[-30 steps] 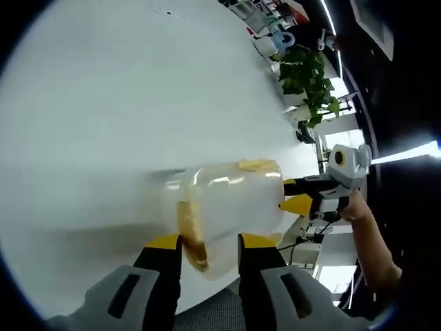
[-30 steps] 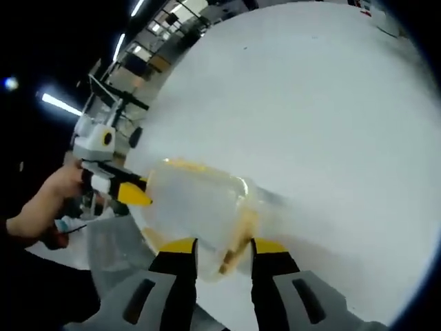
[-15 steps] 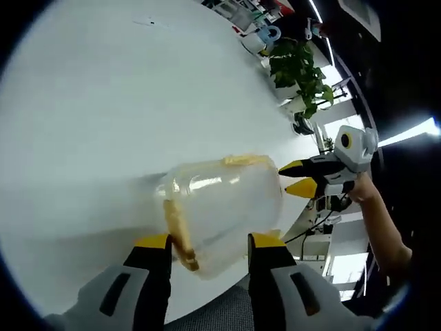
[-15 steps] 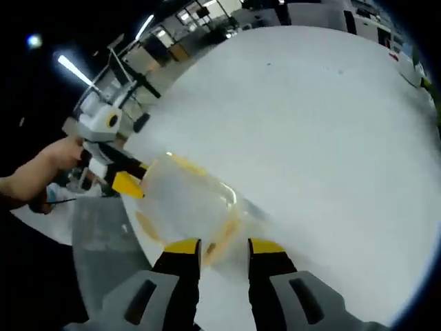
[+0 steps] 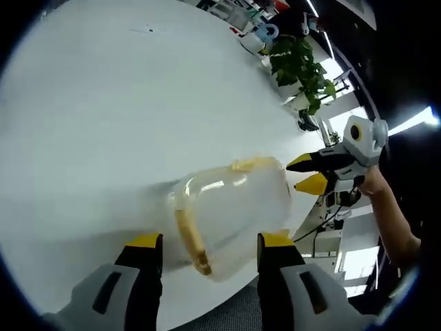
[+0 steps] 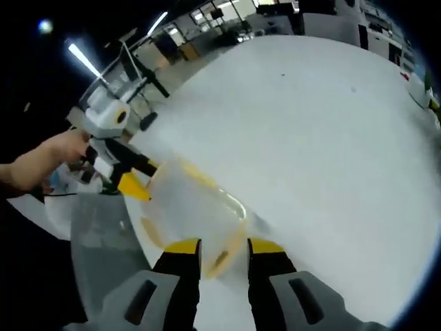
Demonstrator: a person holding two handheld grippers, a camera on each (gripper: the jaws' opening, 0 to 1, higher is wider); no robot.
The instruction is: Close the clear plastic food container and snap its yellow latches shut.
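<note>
The clear plastic container (image 5: 231, 210) lies on the white table (image 5: 103, 96), near its edge. One yellow latch (image 5: 191, 240) faces my left gripper (image 5: 210, 241), which is open, its jaws spread wide on either side of that end. Another yellow latch (image 5: 253, 164) runs along the far side. My right gripper (image 5: 309, 173) comes in from the right with its jaws slightly apart, tips just off the container's end. In the right gripper view, the container (image 6: 193, 207) sits ahead of my right gripper (image 6: 222, 247), with a latch (image 6: 224, 258) between the tips. The left gripper (image 6: 131, 178) is beyond, held by a hand (image 6: 55, 155).
A potted plant (image 5: 298, 65) and some cups (image 5: 265, 34) stand at the table's far edge. The table's near edge runs just behind the container, with grey floor (image 6: 96, 234) beyond. Office furniture (image 6: 131, 76) stands in the background.
My left gripper's jaws have spread wider and no longer press the container's latch end. The right gripper has drawn back slightly from the opposite end. Both cameras have shifted.
</note>
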